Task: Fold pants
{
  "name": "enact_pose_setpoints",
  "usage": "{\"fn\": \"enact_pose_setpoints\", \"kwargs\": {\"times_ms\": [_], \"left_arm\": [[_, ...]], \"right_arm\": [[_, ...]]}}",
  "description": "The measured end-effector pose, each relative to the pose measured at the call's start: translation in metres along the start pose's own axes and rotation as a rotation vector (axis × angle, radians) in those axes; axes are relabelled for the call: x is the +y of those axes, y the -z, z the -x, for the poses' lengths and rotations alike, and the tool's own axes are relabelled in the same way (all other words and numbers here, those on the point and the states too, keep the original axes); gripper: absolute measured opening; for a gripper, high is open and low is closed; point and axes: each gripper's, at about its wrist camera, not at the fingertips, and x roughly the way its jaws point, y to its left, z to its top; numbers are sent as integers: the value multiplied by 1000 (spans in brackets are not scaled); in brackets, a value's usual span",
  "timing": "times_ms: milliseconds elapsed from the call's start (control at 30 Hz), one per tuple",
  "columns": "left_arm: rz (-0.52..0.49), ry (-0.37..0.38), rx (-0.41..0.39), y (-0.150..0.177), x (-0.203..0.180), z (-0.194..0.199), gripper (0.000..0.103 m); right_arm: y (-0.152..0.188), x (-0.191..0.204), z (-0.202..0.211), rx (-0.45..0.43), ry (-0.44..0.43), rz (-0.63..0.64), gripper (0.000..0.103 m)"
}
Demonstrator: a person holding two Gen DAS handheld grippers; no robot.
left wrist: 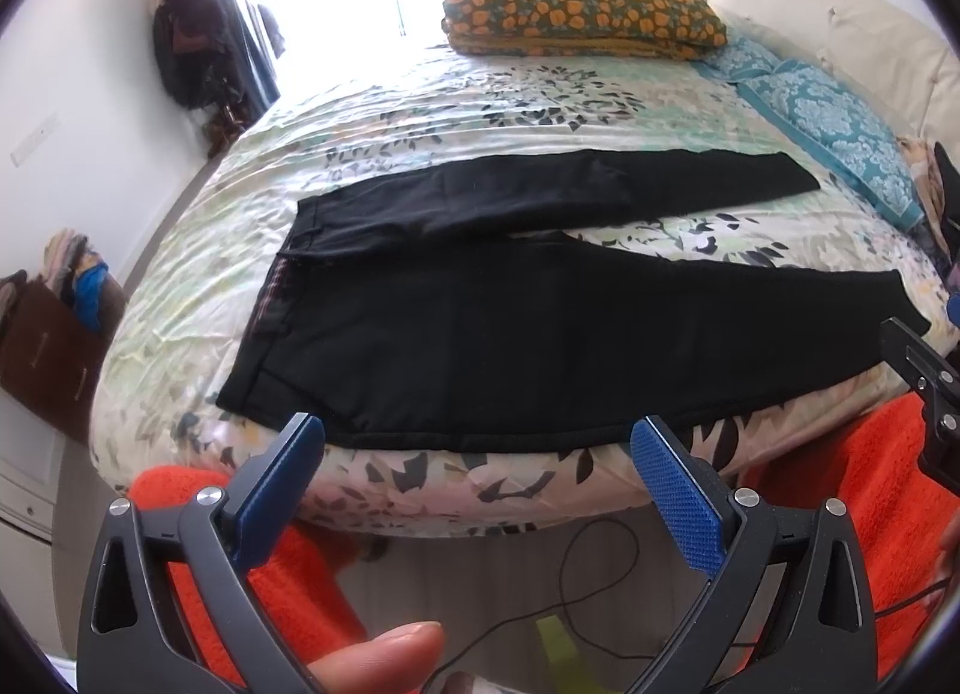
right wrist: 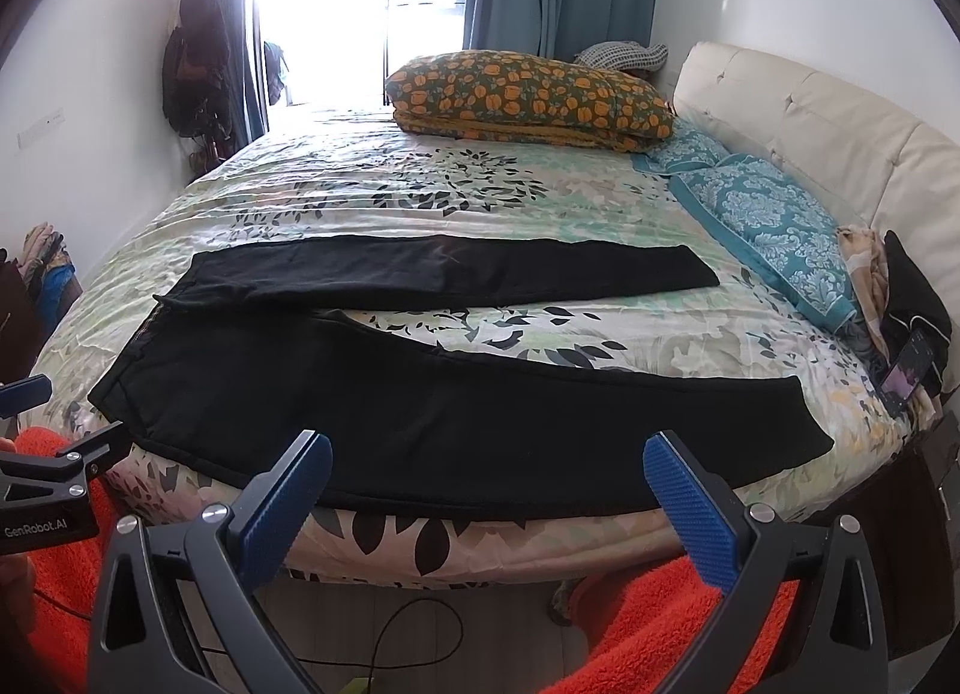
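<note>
— Lying where, the black pants (right wrist: 420, 394)?
— Spreading flat along the bed's (right wrist: 480, 196) near edge, legs splayed, ready for folding.
— Holding anything?
— Nothing: left gripper (left wrist: 477, 448) and right gripper (right wrist: 487, 463) hovering, fingers gaping apart, readying for pinching.

Both wrist views face the bed (left wrist: 420, 112) from its near edge – left beside right; shared: pants (right wrist: 420, 394).
</note>
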Motion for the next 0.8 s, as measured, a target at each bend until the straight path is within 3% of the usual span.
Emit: {"fn": "enact_pose_setpoints", "kwargs": {"times_ms": [267, 433, 533, 800], "left_arm": [[20, 46, -4, -1, 1, 1, 103], [58, 84, -1, -9, 6, -10, 103], [79, 78, 12, -20, 14, -36, 103], [101, 29, 99, -67, 29, -130, 103]], "right_arm": [[-2, 3, 7, -44, -31, -10, 103], [7, -8, -4, 5, -116, -72, 103], [13, -18, -17, 39, -154, -110, 103], [15, -43, -67, 142, -131, -169, 103]]}}
